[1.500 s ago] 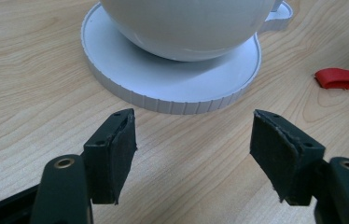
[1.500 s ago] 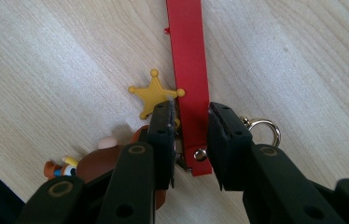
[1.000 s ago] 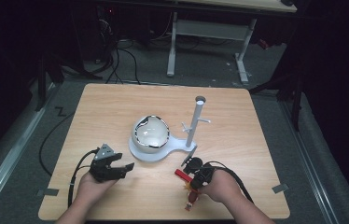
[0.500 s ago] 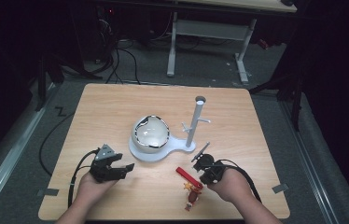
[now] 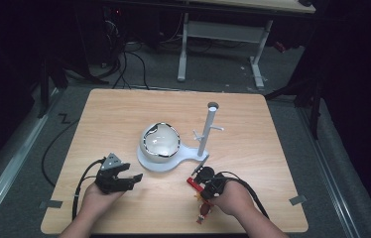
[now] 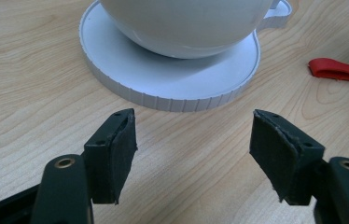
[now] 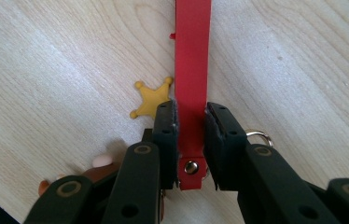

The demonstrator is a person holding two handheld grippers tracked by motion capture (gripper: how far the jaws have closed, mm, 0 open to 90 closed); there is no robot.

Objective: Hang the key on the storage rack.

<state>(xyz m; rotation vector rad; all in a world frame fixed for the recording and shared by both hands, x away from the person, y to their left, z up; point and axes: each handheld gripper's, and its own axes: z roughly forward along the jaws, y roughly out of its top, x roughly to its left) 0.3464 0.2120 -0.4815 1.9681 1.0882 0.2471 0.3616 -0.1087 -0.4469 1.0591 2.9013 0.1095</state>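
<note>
A keychain lies on the wooden table near its front edge, made of a red strap (image 5: 192, 181), a yellow star charm (image 7: 153, 98), a metal ring (image 7: 256, 136) and a small figure (image 5: 203, 212). My right gripper (image 5: 201, 178) is shut on the red strap (image 7: 191, 70) near its snap end, both pads pressed against its sides. My left gripper (image 5: 124, 179) rests open on the table at the front left, nothing between its jaws. In the left gripper view it (image 6: 191, 149) points at the white bowl (image 6: 186, 23), and the red strap (image 6: 336, 70) lies to the right.
The white bowl (image 5: 159, 141) sits on a round white base (image 5: 146, 163) at the table's middle. From the base's right arm rises a white post with side pegs (image 5: 207, 129). Bare wood surrounds them. Cables and desk legs lie on the floor beyond the far edge.
My right hand swung slightly right and then back left over the keychain, and its jaws now grip the red strap. The left gripper has stayed in place.
</note>
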